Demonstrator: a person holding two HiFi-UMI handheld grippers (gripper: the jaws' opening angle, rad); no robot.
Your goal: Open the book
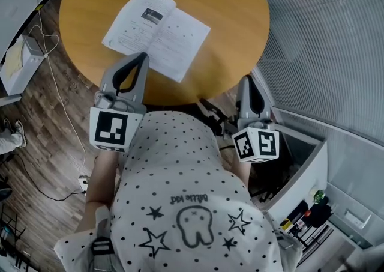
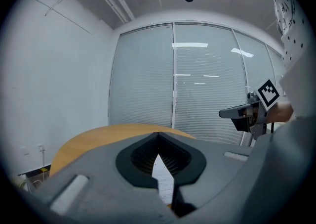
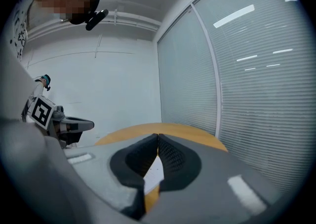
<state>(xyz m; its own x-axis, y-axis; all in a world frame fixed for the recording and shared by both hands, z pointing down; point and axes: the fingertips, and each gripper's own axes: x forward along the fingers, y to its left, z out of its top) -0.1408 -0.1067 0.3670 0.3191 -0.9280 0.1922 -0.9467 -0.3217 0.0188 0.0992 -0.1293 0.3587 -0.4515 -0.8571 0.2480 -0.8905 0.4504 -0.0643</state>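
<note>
Wooden table (image 1: 234, 18) carries open book (image 1: 157, 32) | white cable (image 1: 58, 87) on floor | left gripper (image 1: 143, 56) beside book, right gripper (image 1: 246, 80) at rim | both closed, empty

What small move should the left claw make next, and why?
Probably draw the left claw back from the book: it already lies open, flat on the table, and both this and the right claw are shut and empty.
</note>
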